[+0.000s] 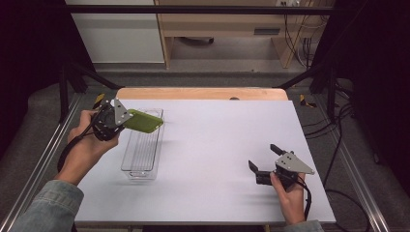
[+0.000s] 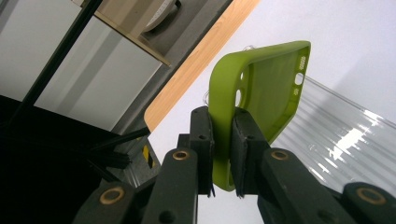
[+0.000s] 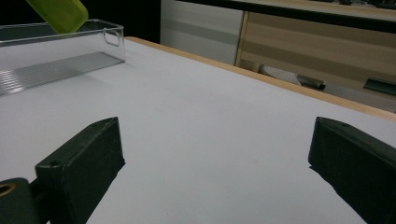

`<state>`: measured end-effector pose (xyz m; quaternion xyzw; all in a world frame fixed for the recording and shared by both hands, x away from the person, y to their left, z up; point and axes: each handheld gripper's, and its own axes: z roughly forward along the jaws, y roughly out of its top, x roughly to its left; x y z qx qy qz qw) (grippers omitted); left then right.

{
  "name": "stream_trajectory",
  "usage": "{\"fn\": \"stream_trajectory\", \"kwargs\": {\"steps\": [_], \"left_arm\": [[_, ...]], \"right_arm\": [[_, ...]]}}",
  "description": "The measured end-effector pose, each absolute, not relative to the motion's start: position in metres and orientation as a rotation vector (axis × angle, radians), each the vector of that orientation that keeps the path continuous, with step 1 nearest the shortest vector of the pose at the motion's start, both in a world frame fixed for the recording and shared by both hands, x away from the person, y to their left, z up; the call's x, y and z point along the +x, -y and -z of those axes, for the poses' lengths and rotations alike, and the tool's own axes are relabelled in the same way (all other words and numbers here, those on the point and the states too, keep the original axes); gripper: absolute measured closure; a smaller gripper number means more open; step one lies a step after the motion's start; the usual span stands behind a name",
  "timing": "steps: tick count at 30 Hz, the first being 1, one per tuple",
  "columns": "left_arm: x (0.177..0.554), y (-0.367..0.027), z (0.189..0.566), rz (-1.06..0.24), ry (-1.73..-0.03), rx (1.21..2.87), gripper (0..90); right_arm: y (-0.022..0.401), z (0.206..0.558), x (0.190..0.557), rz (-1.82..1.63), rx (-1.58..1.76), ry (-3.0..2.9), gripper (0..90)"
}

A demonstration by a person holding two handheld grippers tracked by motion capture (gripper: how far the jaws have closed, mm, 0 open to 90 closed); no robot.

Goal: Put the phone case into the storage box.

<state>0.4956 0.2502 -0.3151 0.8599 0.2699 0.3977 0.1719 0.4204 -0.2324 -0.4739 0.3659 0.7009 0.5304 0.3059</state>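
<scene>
A lime-green phone case [image 1: 143, 121] hangs in the air over the far end of a clear plastic tray [image 1: 129, 166]. My left gripper [image 1: 122, 122] is shut on the case's edge. In the left gripper view the case [image 2: 261, 88] stands between the two black pads [image 2: 246, 140], its hollow side facing right, with the ribbed tray [image 2: 336, 135] below it. My right gripper [image 1: 263, 155] rests low over the white table at the right, open with nothing between its jaws. The right gripper view looks past that gripper [image 3: 215, 154] to the case's corner [image 3: 60, 14] above the tray [image 3: 70, 65].
The white table top [image 1: 212, 150] has a wooden strip [image 1: 203, 93] along its far edge. Black frame bars and cables stand at both sides. A cabinet and shelving lie beyond the table.
</scene>
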Motion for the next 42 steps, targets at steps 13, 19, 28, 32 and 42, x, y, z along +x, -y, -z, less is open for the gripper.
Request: {"fn": "stream_trajectory", "kwargs": {"steps": [13,19,28,32,42], "left_arm": [[0.4957,-0.2524,0.3182,-1.136,-0.759,2.468,80.3],[0.4959,-0.2522,0.3197,-1.144,-0.751,2.486,80.2],[0.4968,-0.2535,0.3196,-1.163,-0.745,2.501,80.2],[0.4988,-0.2533,0.3195,-1.173,-0.741,2.510,80.2],[0.5018,-0.2528,0.3231,-1.209,-0.721,2.532,80.2]], "right_arm": [[0.2326,0.4736,0.4202,-1.405,0.964,-1.852,3.5],[0.2329,0.4735,0.4201,-1.404,0.965,-1.851,3.5],[0.2327,0.4734,0.4198,-1.404,0.963,-1.850,3.5],[0.2327,0.4737,0.4201,-1.403,0.964,-1.851,3.5],[0.2325,0.4739,0.4201,-1.402,0.960,-1.854,3.5]]}}
